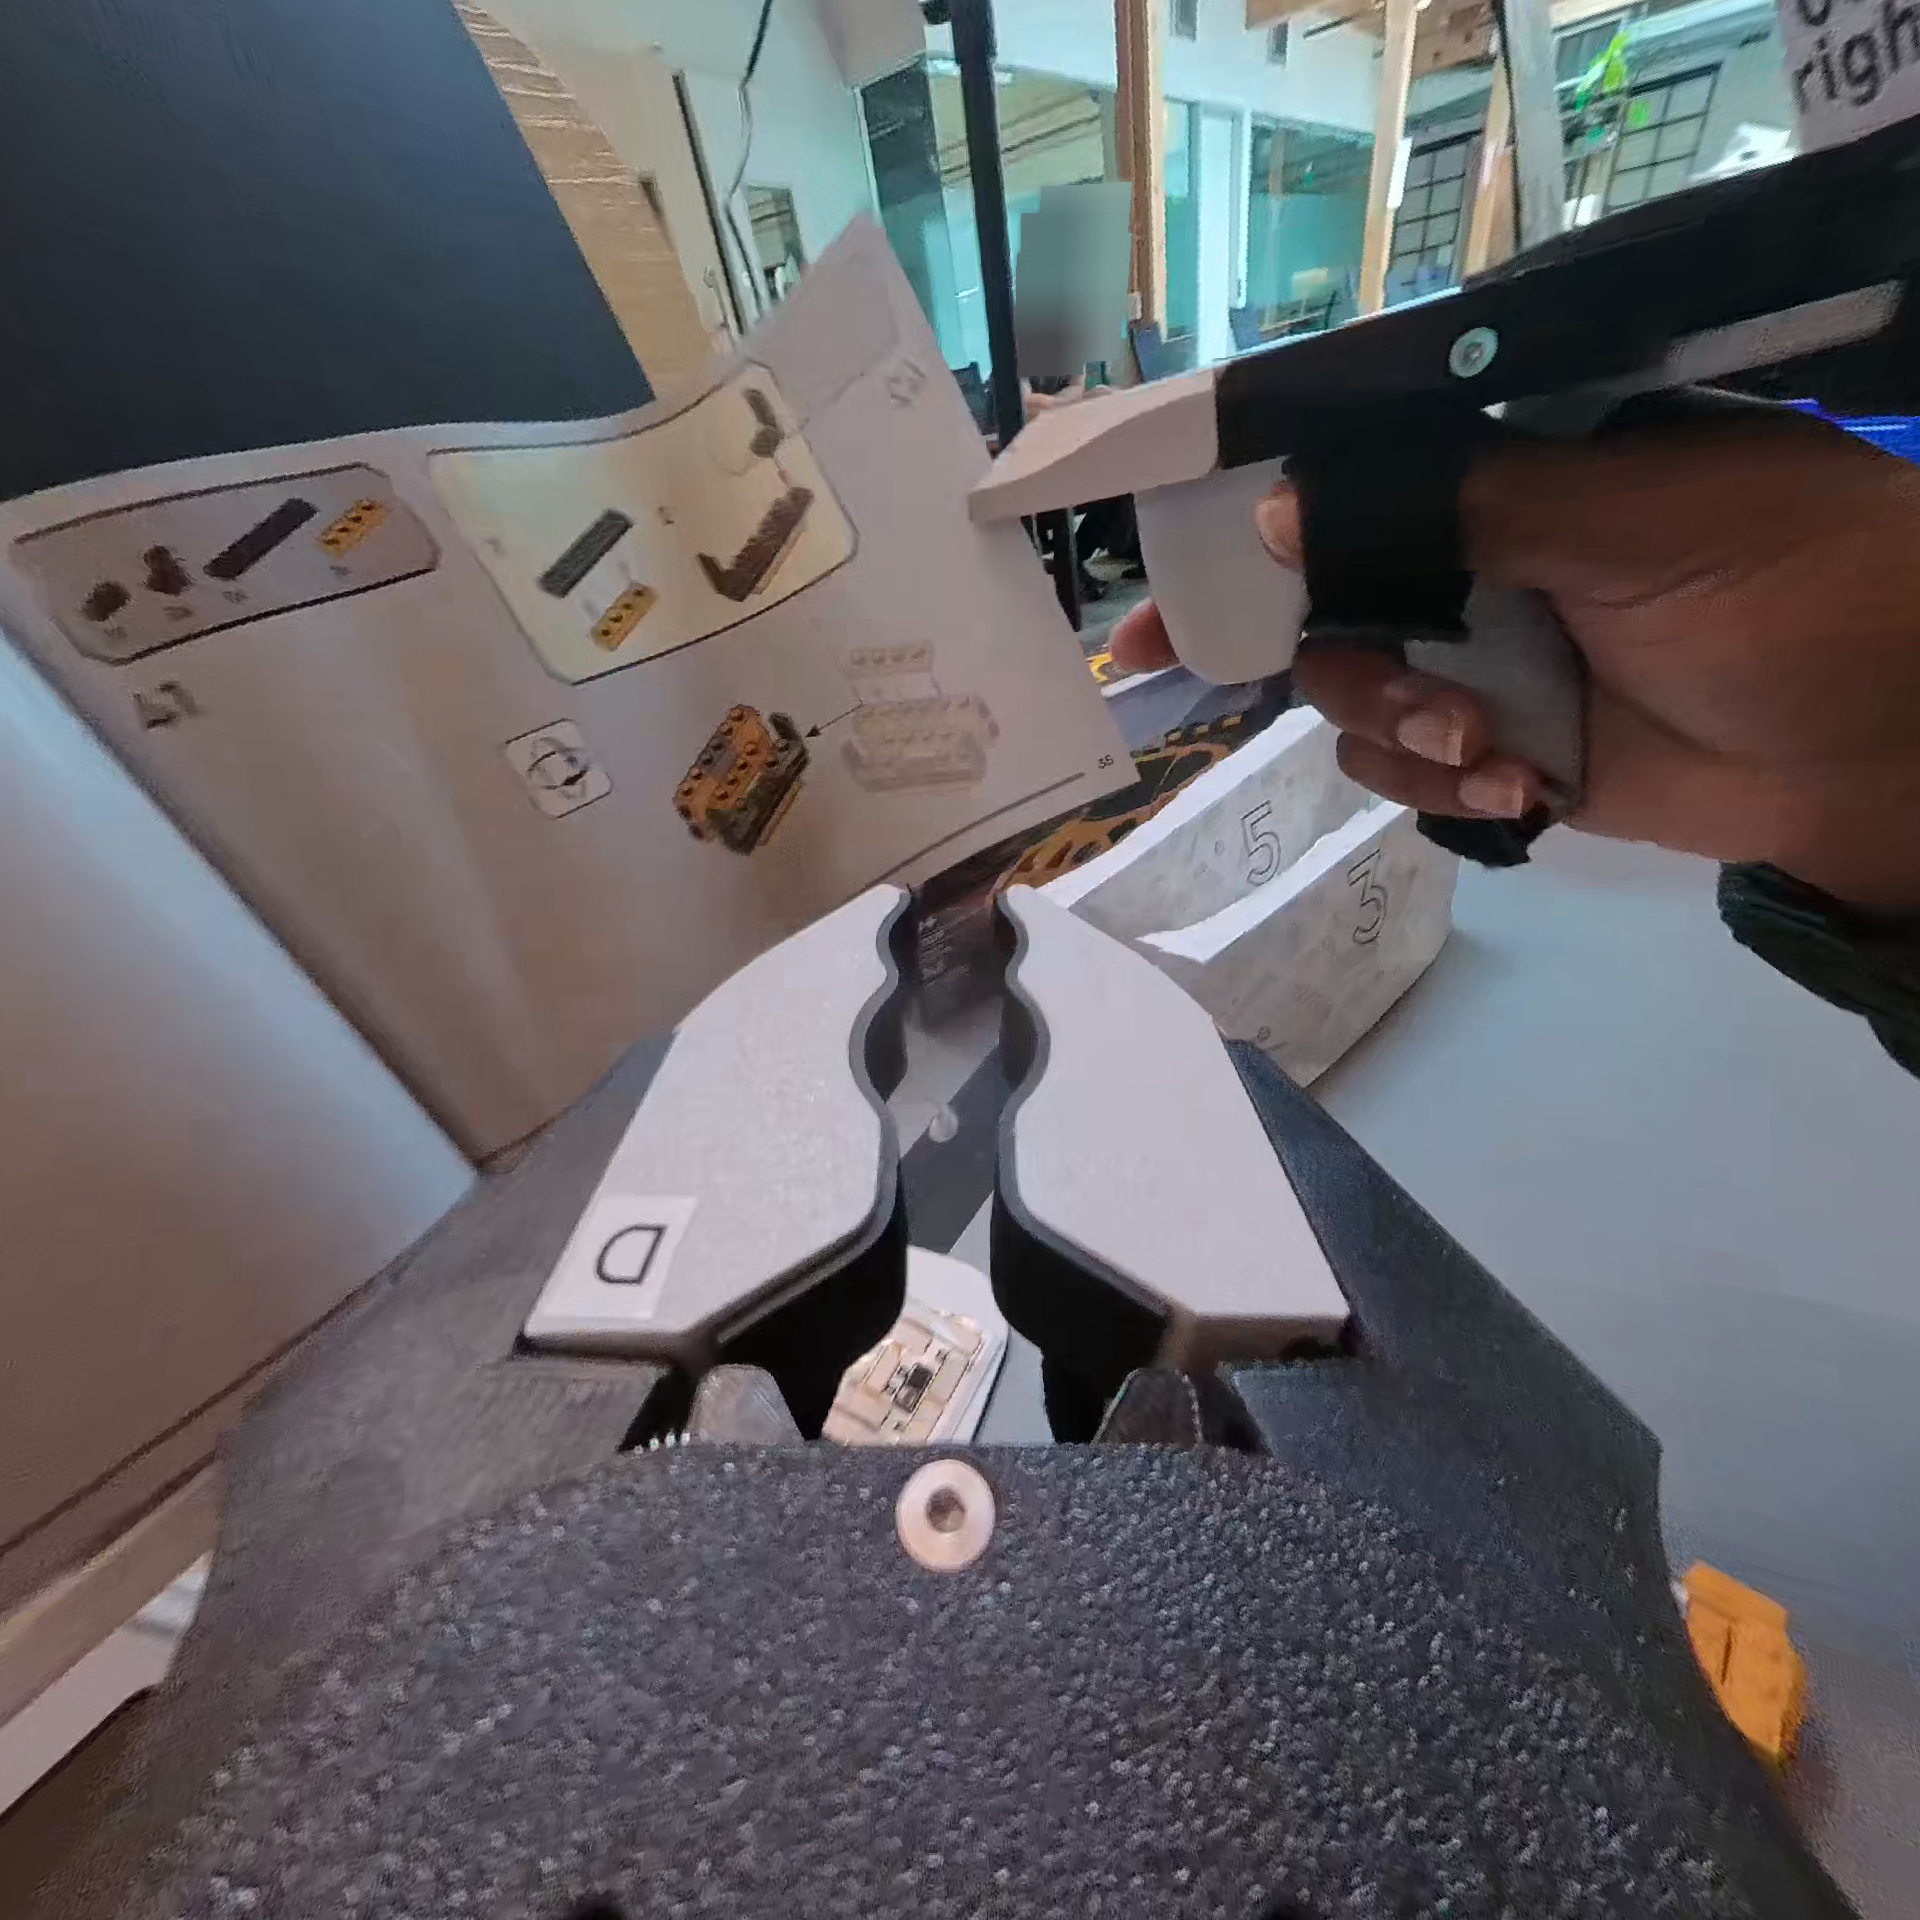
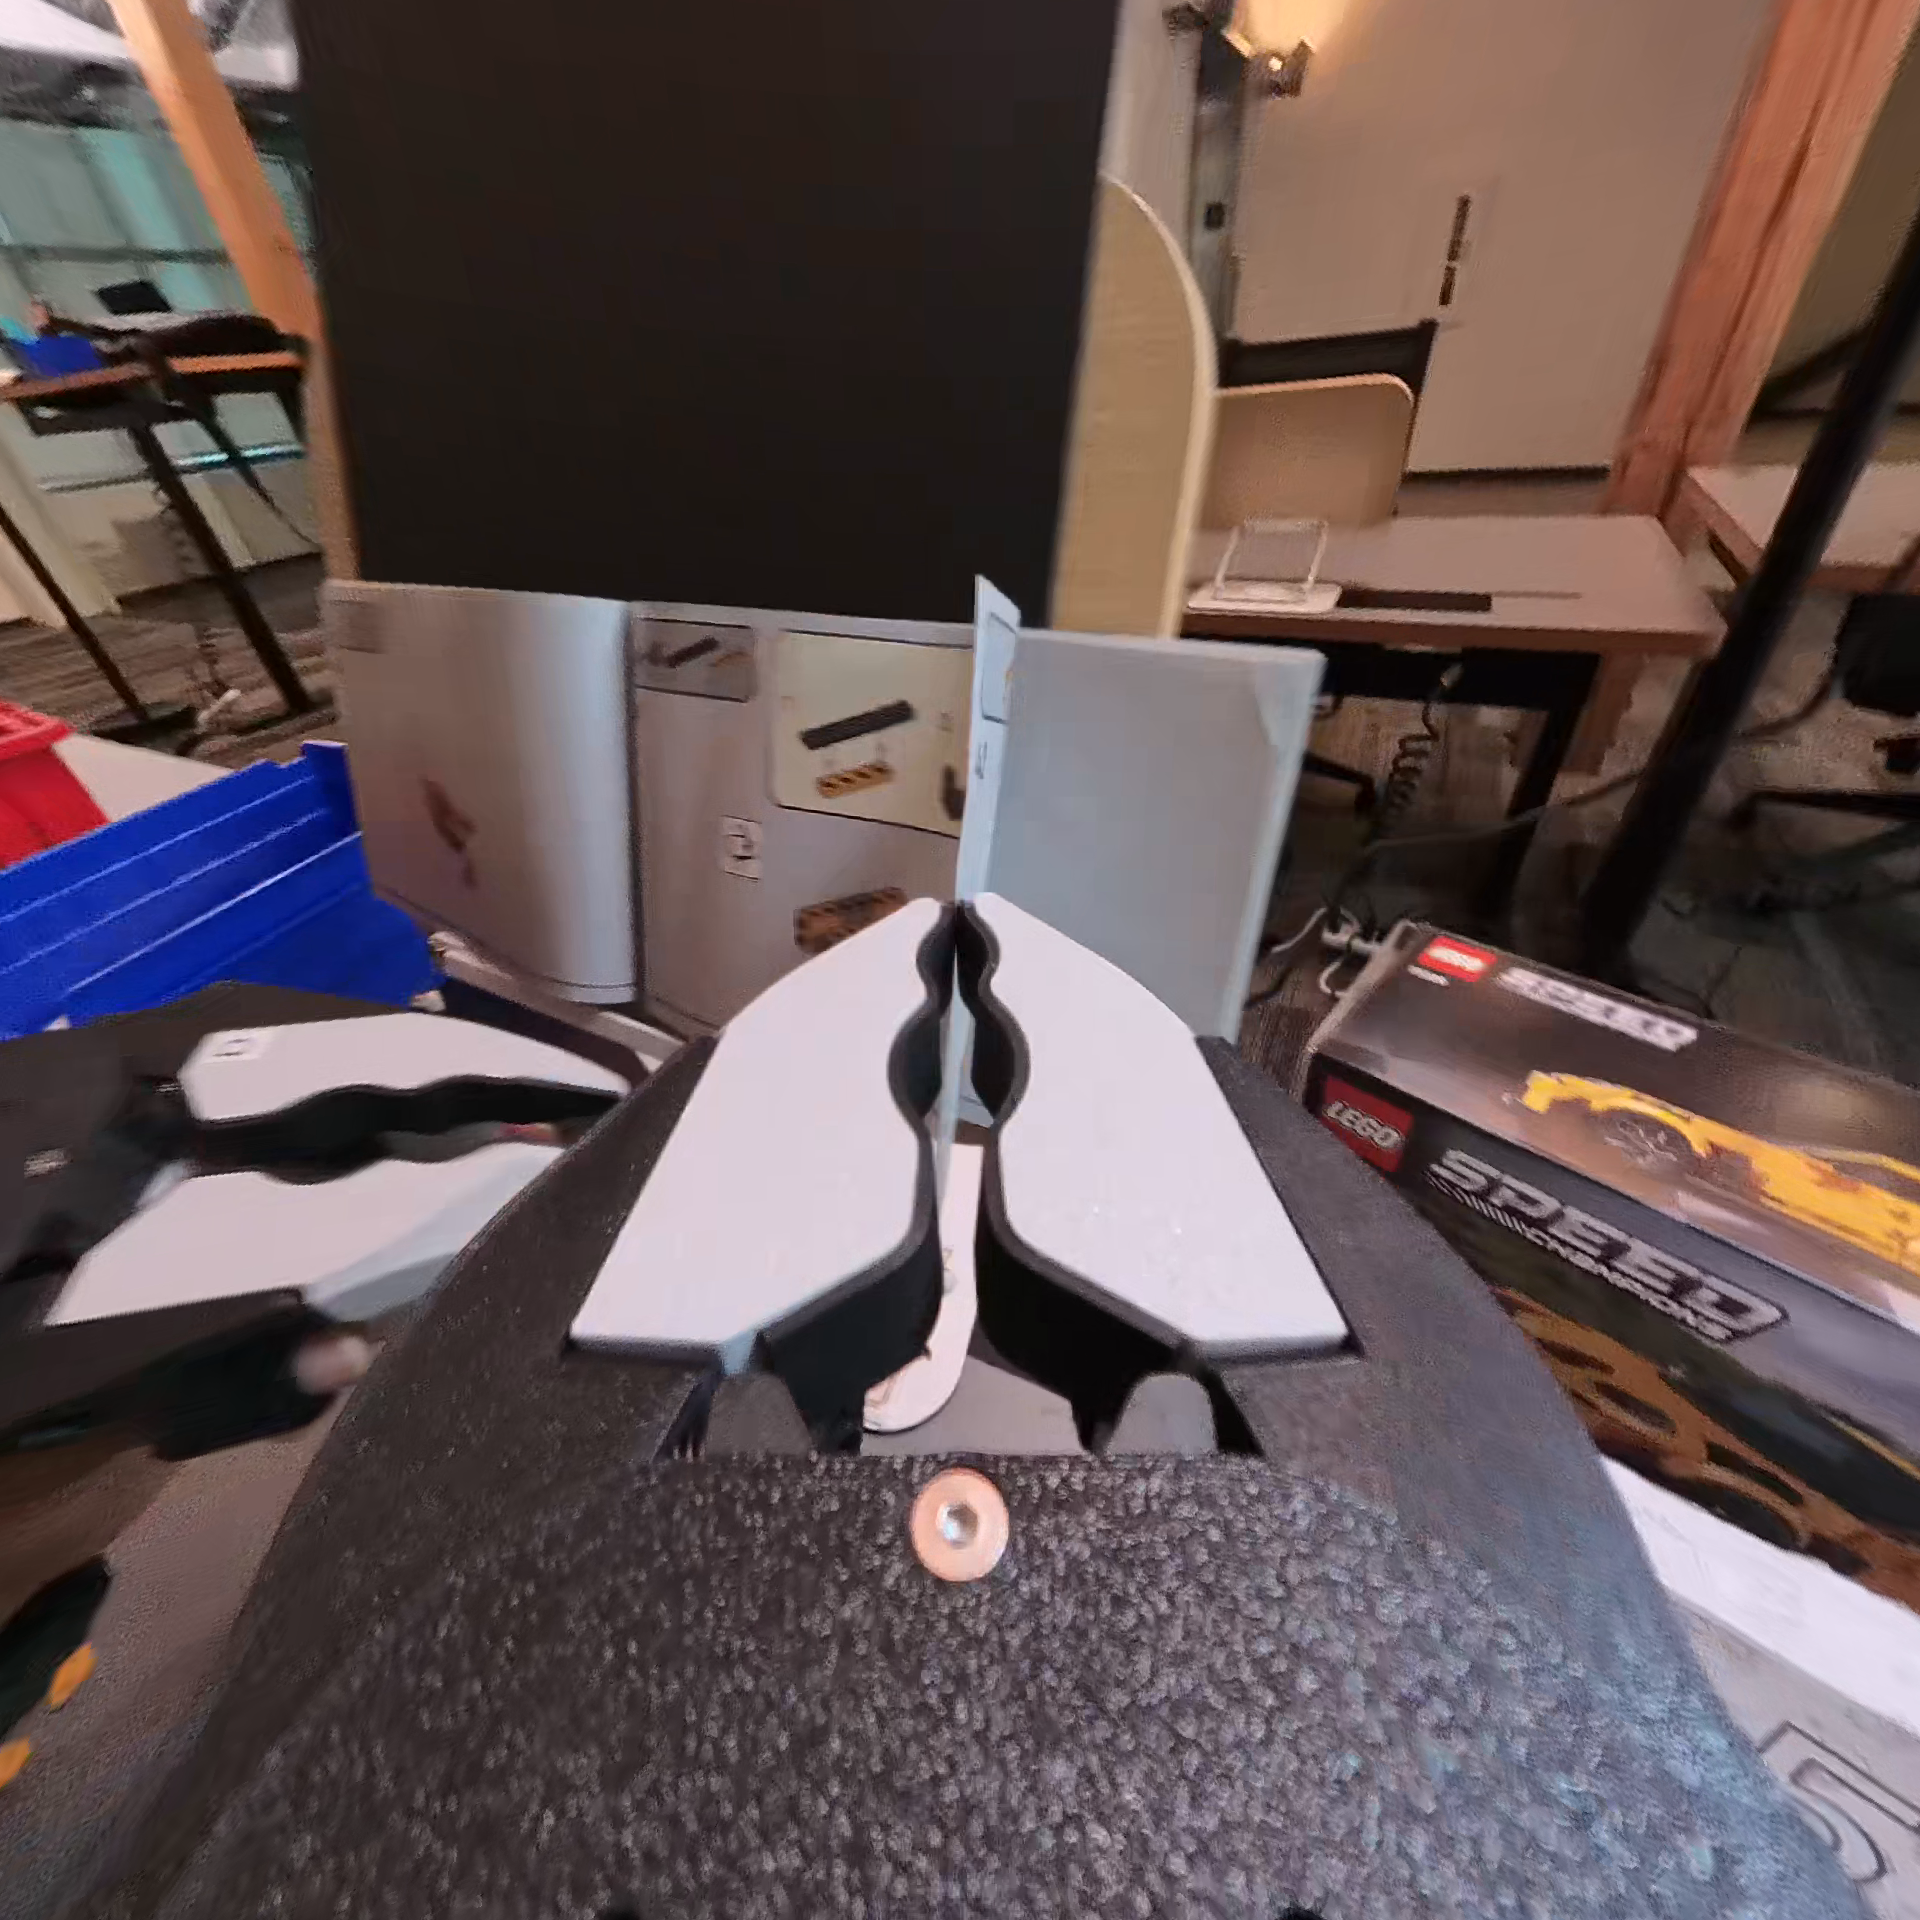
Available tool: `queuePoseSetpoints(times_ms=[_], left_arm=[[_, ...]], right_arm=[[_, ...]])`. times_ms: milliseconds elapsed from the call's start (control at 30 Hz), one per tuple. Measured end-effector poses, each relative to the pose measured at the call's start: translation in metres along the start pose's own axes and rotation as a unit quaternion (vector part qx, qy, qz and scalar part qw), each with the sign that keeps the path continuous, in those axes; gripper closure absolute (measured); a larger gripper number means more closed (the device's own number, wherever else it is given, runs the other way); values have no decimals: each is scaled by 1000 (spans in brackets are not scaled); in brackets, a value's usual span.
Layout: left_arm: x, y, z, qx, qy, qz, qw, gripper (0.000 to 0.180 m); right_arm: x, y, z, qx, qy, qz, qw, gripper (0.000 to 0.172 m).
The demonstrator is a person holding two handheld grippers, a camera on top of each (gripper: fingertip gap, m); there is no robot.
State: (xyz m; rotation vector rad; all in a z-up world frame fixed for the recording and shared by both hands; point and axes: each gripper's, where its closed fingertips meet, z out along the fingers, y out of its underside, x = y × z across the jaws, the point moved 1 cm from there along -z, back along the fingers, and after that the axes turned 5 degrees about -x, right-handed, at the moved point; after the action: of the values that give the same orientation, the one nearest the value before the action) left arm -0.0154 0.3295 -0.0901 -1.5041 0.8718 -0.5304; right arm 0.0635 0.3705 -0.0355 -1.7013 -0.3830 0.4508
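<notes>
An open instruction booklet [image 1: 436, 831] with pictures of bricks stands up in front of me. In the right wrist view my right gripper [image 2: 956, 914] is shut on one page of it [image 2: 977, 790], which I see edge-on between the pads. The rest of the booklet [image 2: 727, 831] lies behind. In the left wrist view the right gripper [image 1: 982, 504] shows at the upper right, held by a gloved hand [image 1: 1662, 644], at the lifted page's right edge. My left gripper [image 1: 958, 909] is open and empty, just below the page's lower edge. It also shows in the right wrist view [image 2: 613, 1096].
Two white paper bags [image 1: 1299, 935] stand on the grey table [image 1: 1610, 1299] to the right. A dark toy-car box [image 2: 1610, 1143] lies beyond them. A blue bin [image 2: 208, 883] and a red one [image 2: 31, 769] are at the left. A black panel [image 2: 707, 312] stands behind. Across from one pair of fingers to the other is roughly 10 centimeters.
</notes>
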Motion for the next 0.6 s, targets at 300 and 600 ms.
queuePoseSetpoints(times_ms=[300, 600], left_arm=[[-47, 9, -41, 9, -82, -41, 996, 170], [-91, 2, -88, 64, -184, -79, 978, 180]], right_arm=[[42, 25, 22, -11, 68, -22, 997, 171], [59, 5, -1, 93, 168, -63, 979, 147]])
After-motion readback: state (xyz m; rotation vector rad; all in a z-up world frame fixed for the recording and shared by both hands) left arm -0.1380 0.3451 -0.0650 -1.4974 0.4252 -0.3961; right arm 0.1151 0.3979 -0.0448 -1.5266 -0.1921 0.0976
